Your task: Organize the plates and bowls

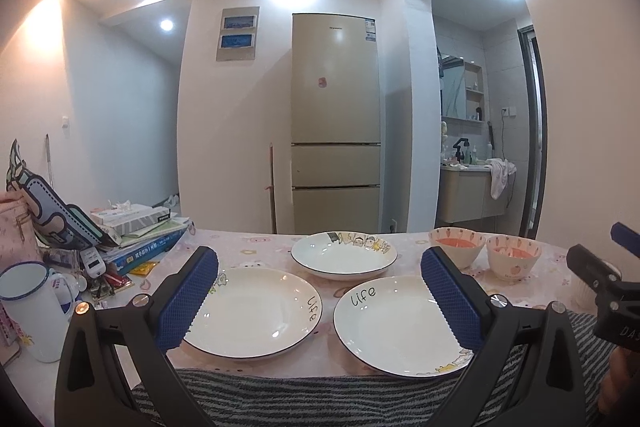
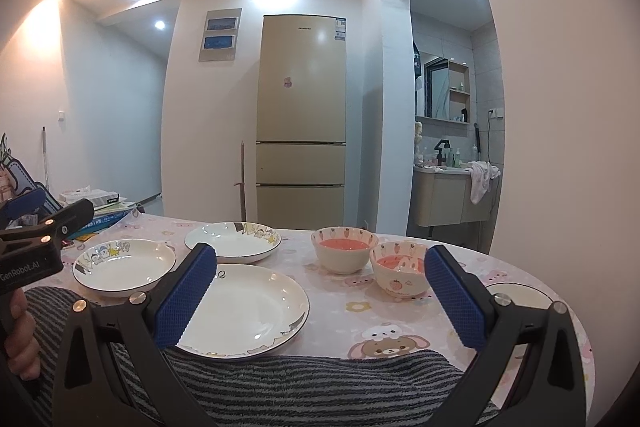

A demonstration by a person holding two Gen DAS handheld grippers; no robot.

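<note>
While both tools hover above the striped towel (image 2: 280,383), I read the left gripper (image 1: 320,301) and right gripper (image 2: 320,301) as spread wide, holding nothing. Nearest me lie two plates (image 1: 250,311) (image 1: 400,323); these look stiff, glazed, slippery and breakable, so I'd pinch a rim. Beyond sit a deeper plate (image 1: 344,259) and two bowls (image 1: 456,249) (image 1: 514,259).

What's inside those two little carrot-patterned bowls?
Both small bowls show an orange-pink inside, glaze or contents, I cannot tell. Their near walls hide the bottoms.
</note>
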